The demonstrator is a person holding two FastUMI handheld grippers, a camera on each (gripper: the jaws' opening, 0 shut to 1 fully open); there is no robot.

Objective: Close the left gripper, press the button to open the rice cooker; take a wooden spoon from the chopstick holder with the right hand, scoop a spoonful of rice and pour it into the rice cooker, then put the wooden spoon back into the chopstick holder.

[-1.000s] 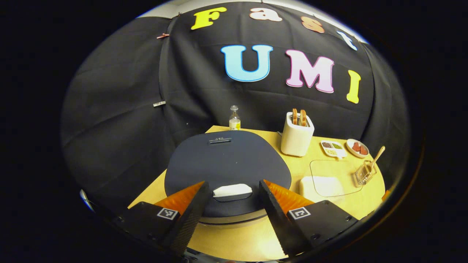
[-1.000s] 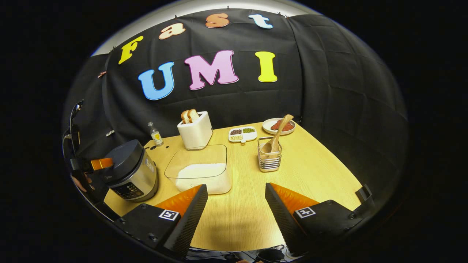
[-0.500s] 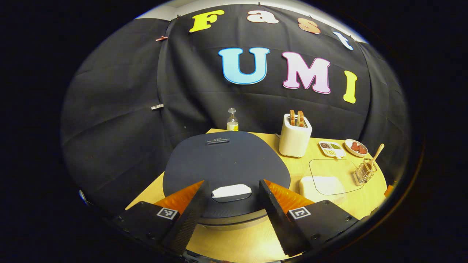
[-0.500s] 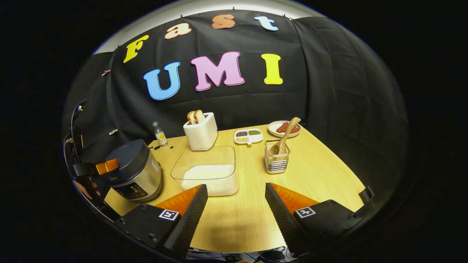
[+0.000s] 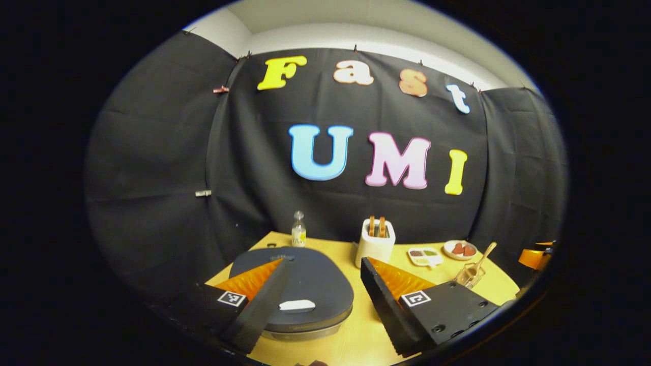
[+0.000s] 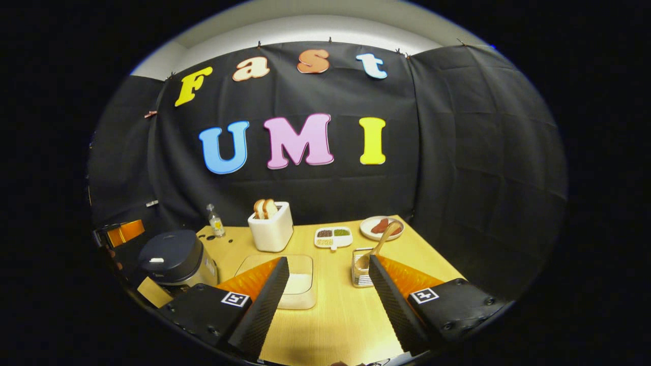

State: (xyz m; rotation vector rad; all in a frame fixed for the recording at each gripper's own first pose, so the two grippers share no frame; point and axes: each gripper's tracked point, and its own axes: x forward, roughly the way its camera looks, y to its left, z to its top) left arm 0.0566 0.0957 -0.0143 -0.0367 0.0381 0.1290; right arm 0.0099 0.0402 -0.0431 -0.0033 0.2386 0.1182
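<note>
The rice cooker [image 5: 300, 279] stands at the table's left end with its dark lid down and a white button [image 5: 297, 305] at the lid's front. My left gripper [image 5: 322, 262] hovers open above and behind it, touching nothing. In the right gripper view the cooker [image 6: 170, 256] is at the far left, with the left gripper [image 6: 124, 231] above it. A wooden spoon [image 6: 379, 243] leans in the wire chopstick holder [image 6: 361, 274]. A clear box of white rice [image 6: 300, 284] lies in front of my open right gripper [image 6: 328, 259], which is above the table's near edge.
A white toaster [image 6: 270, 231] with bread, a small bottle [image 6: 215, 221], a divided dish [image 6: 333, 236] and a plate [image 6: 381, 227] line the back of the wooden table [image 6: 330, 320]. The black cloth wall closes off the back and both sides.
Both grippers have lifted up and drawn back from the table, so the cooker and the rice box look smaller and lower. Both stay open.
</note>
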